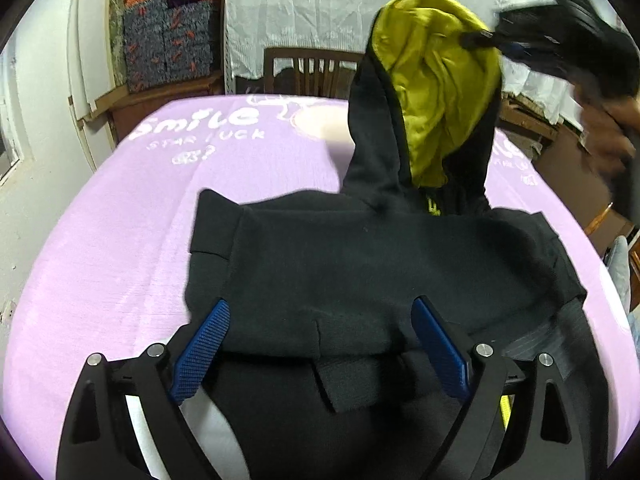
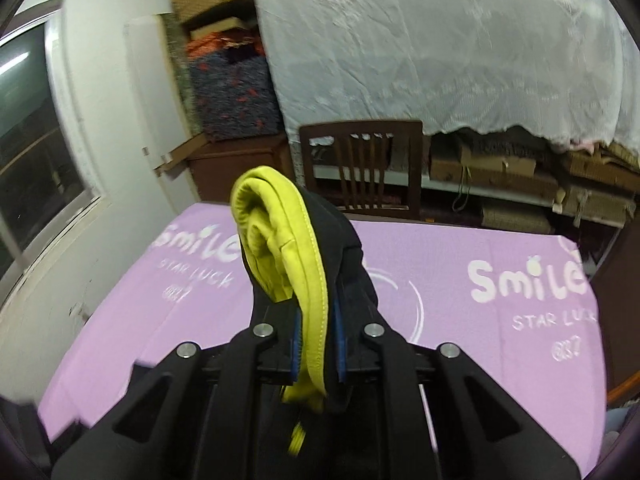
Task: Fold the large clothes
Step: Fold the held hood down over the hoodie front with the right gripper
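Observation:
A black hoodie lies flat on the purple cloth of the table. Its yellow-lined hood is pulled up off the table. My right gripper grips the hood's top edge from the right, held by a person's hand. In the right wrist view, the right gripper is shut on the hood, and yellow lining and black fabric drape over the pads. My left gripper is open above the hoodie's near hem, its blue pads wide apart and pressing on nothing.
The purple cloth printed "Smile" covers the whole table. A wooden chair stands behind the far edge. A white lace sheet hangs over shelves of boxes at the back. A white wall and a window are on the left.

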Motion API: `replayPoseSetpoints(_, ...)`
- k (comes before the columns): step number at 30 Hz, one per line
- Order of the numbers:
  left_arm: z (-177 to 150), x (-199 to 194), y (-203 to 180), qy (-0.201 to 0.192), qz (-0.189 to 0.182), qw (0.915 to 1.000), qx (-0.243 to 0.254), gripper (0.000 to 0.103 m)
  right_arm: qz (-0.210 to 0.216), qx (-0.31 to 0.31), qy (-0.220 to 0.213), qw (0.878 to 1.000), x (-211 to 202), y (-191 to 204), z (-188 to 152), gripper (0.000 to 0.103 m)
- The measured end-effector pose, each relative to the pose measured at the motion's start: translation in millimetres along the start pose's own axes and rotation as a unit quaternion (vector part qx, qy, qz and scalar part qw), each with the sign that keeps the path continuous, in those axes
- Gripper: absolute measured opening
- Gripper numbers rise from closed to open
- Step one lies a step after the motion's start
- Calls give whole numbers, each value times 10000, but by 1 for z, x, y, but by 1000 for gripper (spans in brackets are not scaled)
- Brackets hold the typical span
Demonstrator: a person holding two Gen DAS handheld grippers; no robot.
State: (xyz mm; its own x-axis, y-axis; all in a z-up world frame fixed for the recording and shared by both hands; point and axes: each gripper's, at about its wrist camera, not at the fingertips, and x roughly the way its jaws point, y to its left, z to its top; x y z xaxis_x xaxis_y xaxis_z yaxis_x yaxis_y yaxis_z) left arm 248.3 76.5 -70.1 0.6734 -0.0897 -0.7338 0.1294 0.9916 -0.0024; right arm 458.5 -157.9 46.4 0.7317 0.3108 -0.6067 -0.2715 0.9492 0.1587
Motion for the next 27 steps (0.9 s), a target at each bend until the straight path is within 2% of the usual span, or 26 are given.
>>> replayPoseSetpoints(4,-2,-23,5,-113,-14,9996,-271,93,73,-290,-139,9995,-56,15,-29,12)
replayPoseSetpoints(10,-20,-63,17,-348,-116,9971,-672,93,386,-273,-80,9989,-123,20,-111,12)
replayPoseSetpoints(16,-39,-77,8,-340,-25,9973,-651,93,394,-235,572,9973,-124,20,-209,14)
replayPoseSetpoints(20,-46,-74,-8,-238,76,9987,-448,93,307,-266,991,9942,-115,19,-250,21)
replayPoseSetpoints(24,-48,-70,-23,-135,131,9995,-246,93,463,-161,1366,9894,-120,10,-275,36)
replayPoseSetpoints(25,-47,-69,-29,-92,139,9997,-175,93,485,-136,1386,9891,-127,7,-279,45)
replayPoseSetpoints(27,-43,-66,-35,-57,139,9999,-78,93,432,-42,1171,9922,-143,0,-278,48)
